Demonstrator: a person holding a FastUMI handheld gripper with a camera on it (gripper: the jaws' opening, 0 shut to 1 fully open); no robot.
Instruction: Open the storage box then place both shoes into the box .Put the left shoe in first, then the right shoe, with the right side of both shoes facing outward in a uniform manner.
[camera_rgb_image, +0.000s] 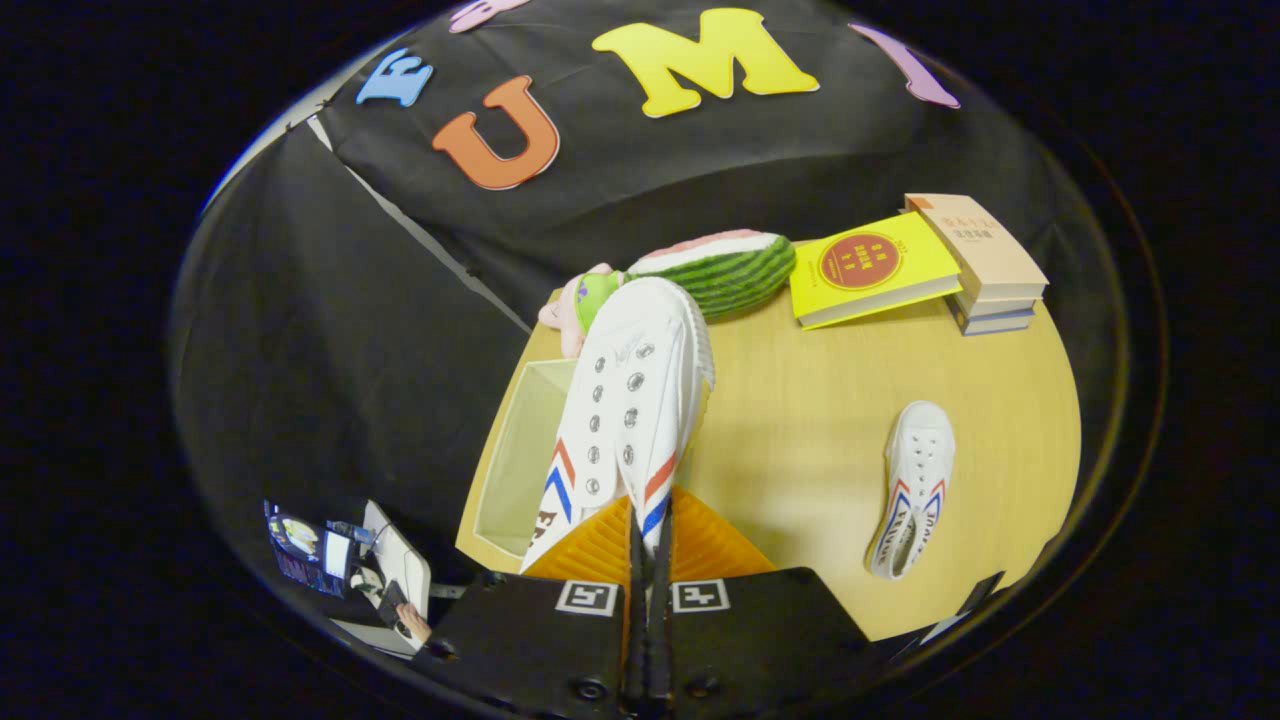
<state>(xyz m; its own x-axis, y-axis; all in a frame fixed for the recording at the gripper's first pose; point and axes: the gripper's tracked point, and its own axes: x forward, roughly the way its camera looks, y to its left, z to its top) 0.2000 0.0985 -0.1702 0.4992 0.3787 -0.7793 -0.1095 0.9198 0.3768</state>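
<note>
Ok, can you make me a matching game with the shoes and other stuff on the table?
Things:
1. white canvas shoe with red and blue stripes
2. second white striped shoe
3. green striped watermelon slice toy
4. bright yellow book

Places:
A. leaning on a stack of books
B. lying alone on the wooden table
C. held in the fingers, over the open pale box
D. beyond the held shoe's toe

Pairs: 1-C, 2-B, 3-D, 4-A
</note>
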